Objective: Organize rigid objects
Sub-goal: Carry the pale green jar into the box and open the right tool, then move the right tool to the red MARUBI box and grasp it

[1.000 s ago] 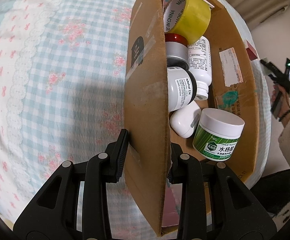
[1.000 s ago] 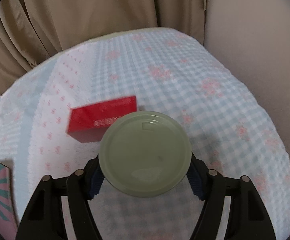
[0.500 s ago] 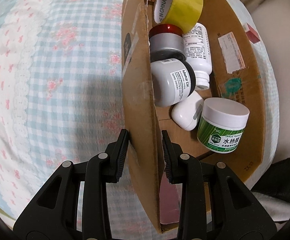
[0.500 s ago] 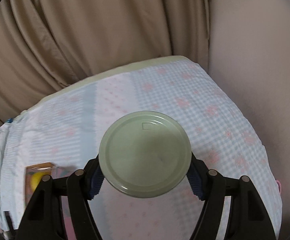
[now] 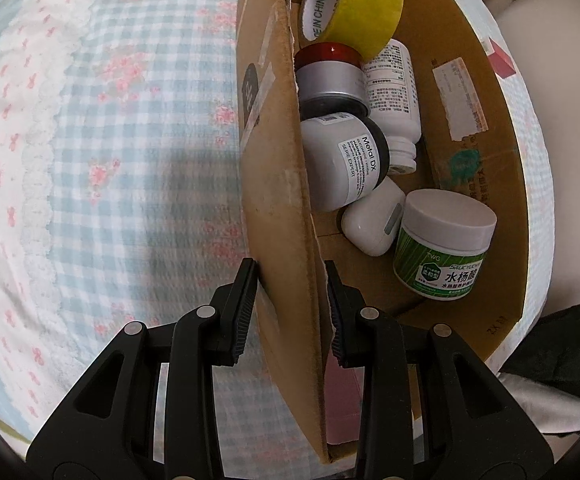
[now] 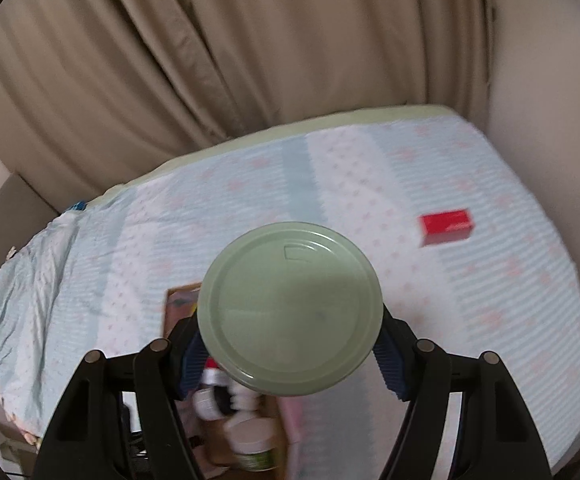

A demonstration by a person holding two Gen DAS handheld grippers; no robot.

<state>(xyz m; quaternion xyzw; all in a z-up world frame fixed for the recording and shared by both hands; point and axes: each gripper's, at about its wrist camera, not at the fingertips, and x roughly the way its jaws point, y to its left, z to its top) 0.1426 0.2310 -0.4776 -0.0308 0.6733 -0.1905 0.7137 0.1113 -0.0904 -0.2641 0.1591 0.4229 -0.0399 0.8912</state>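
My left gripper [image 5: 290, 280] is shut on the near side wall of an upright cardboard box [image 5: 274, 160] that sits on the bed. Inside lie a yellow tape roll [image 5: 365, 0], a red-lidded tin [image 5: 327, 72], a white bottle [image 5: 393, 88], a white and black jar [image 5: 337, 160], a white earbud case [image 5: 369, 220] and a green jar with a white lid [image 5: 445, 248]. My right gripper [image 6: 290, 344] is shut on a jar with a pale green lid [image 6: 290, 308], held high over the bed. The cardboard box [image 6: 178, 304] shows blurred beneath it.
The bed has a blue checked and pink floral sheet [image 5: 130, 160]. A red box [image 6: 445, 226] lies on it toward the right, and the red box [image 5: 501, 60] peeks past the carton's far wall. Beige curtains [image 6: 250, 60] hang behind the bed and a wall [image 6: 549, 100] stands on the right.
The right gripper rose and swung across the bed with the green-lidded jar, so the cardboard box now shows beneath it and the red box lies far right. The left gripper kept its grip, rolling slightly.
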